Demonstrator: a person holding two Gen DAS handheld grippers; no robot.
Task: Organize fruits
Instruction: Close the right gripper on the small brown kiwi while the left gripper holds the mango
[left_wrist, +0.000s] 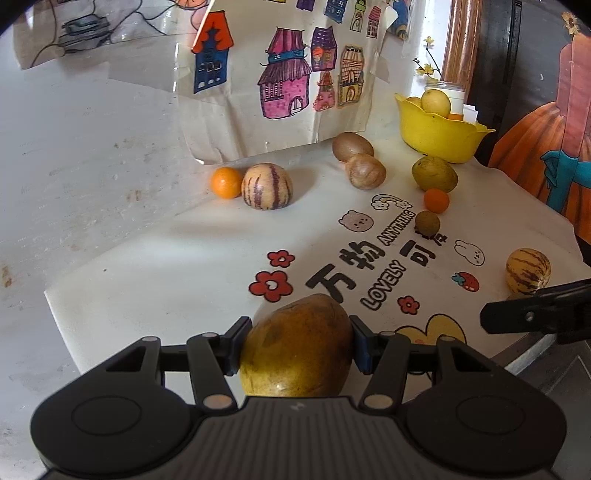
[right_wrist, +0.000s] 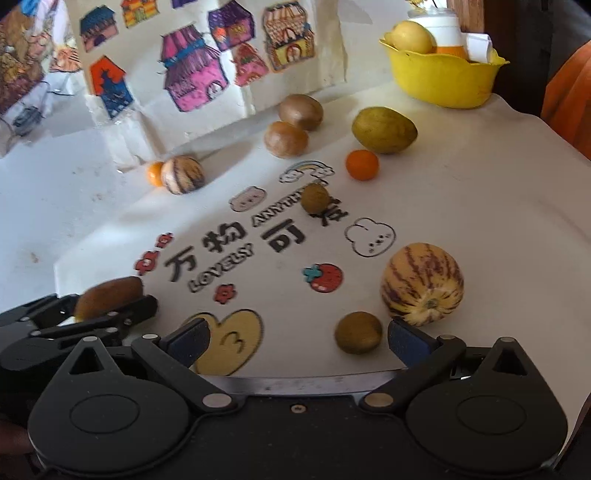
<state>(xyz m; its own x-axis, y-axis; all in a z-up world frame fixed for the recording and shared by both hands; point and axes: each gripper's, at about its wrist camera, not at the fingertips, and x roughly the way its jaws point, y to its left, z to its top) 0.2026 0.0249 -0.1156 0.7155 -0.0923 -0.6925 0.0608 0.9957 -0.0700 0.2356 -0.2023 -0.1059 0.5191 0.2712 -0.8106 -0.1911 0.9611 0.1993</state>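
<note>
Pickup step in hand: left tongs (left_wrist: 297, 347) pinch the brown-yellow mango (left_wrist: 295, 350) at lower centre, right tongs (right_wrist: 299, 343) spread; next, carry to the yellow bowl (left_wrist: 439, 136) upper right.

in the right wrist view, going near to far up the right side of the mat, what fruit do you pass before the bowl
small brown-green fruit → striped melon → small orange → big green fruit → yellow bowl

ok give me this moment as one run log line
left tongs: shut on yellow-green fruit | right tongs: open, by small brown fruit | yellow bowl: holds fruit | loose fruit on mat
</note>
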